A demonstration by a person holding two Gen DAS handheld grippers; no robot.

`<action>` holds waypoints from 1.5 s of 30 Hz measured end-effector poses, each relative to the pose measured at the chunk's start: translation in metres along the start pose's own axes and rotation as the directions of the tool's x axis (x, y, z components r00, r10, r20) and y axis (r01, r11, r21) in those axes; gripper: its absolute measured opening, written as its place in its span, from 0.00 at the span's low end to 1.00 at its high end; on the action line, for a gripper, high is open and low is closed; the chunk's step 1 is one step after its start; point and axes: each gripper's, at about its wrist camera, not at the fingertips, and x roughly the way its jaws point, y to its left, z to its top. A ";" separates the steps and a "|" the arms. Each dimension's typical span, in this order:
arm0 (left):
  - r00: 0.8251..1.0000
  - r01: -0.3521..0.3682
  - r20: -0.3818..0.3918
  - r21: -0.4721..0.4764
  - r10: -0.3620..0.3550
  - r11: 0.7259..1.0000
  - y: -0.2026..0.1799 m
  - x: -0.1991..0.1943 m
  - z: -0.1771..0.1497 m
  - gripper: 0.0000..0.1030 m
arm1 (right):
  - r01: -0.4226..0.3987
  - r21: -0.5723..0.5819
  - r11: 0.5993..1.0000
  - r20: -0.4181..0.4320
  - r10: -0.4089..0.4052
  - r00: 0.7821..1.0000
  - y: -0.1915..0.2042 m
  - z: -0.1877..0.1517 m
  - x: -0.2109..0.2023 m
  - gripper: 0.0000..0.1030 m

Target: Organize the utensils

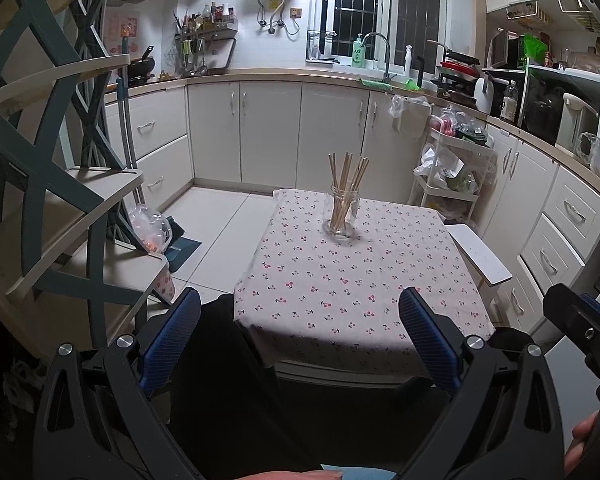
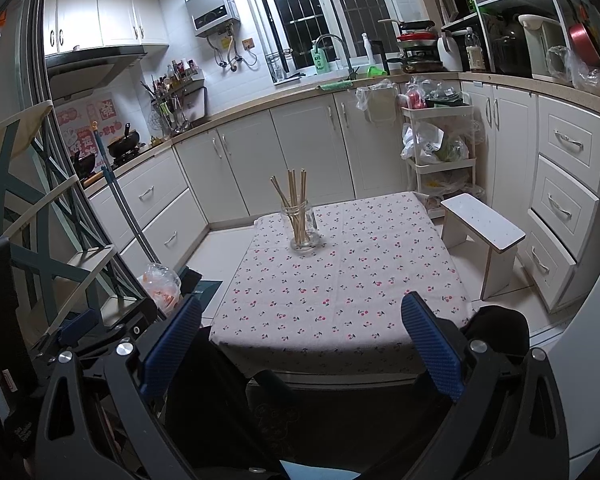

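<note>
**Chopsticks upright in the jar**

A bundle of wooden chopsticks point(image 1: 346, 184) stands in a clear glass jar point(image 1: 343, 216) toward the far side of the cherry-print tablecloth point(image 1: 340, 288). Left gripper point(image 1: 300, 340) and right gripper point(image 2: 302, 344) hover near the table's front edge, fingers spread, empty.

White stool point(image 2: 485, 232) right of tabletop point(image 2: 340, 280). Cart point(image 2: 440, 152) beyond, against far cabinets point(image 2: 300, 148). Shelf point(image 1: 80, 220) and bag point(image 2: 162, 284) left, on floor.

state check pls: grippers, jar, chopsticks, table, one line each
left gripper: open, empty, short of the table
right gripper: open, empty, short of the table
glass jar: upright on the tablecloth
chopsticks: all standing in the jar, fanned out
tablecloth: flat, only the jar on it
</note>
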 end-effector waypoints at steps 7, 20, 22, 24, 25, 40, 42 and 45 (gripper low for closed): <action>1.000 0.001 -0.002 0.001 -0.001 1.000 0.000 0.000 0.000 0.93 | 0.000 0.000 1.000 0.000 0.000 1.000 -0.002 0.001 0.001 0.93; 1.000 0.004 -0.007 0.005 -0.004 1.000 -0.002 0.000 -0.002 0.93 | -0.001 0.001 1.000 -0.001 0.001 1.000 -0.002 0.001 0.000 0.93; 1.000 0.003 -0.007 0.004 -0.003 1.000 -0.002 0.001 -0.001 0.93 | -0.001 0.001 1.000 -0.001 0.001 1.000 -0.002 0.002 0.001 0.93; 1.000 0.003 -0.007 0.004 -0.003 1.000 -0.003 0.001 -0.002 0.93 | -0.001 0.001 1.000 -0.001 0.001 1.000 -0.001 0.001 0.000 0.93; 1.000 0.003 -0.007 0.003 -0.003 1.000 -0.002 0.001 -0.001 0.93 | -0.001 0.001 1.000 -0.001 0.001 1.000 -0.003 0.002 0.001 0.93; 1.000 0.003 -0.008 0.004 -0.003 1.000 -0.003 0.001 0.000 0.93 | -0.002 0.002 1.000 -0.002 0.002 1.000 -0.003 0.004 0.000 0.93; 1.000 0.003 -0.008 0.004 -0.003 1.000 -0.003 0.001 0.000 0.93 | -0.003 0.002 1.000 -0.003 0.003 1.000 -0.004 0.004 0.000 0.93; 1.000 0.002 -0.008 0.004 -0.002 1.000 -0.003 0.001 0.000 0.93 | -0.003 0.002 1.000 -0.003 0.003 1.000 -0.003 0.003 -0.001 0.93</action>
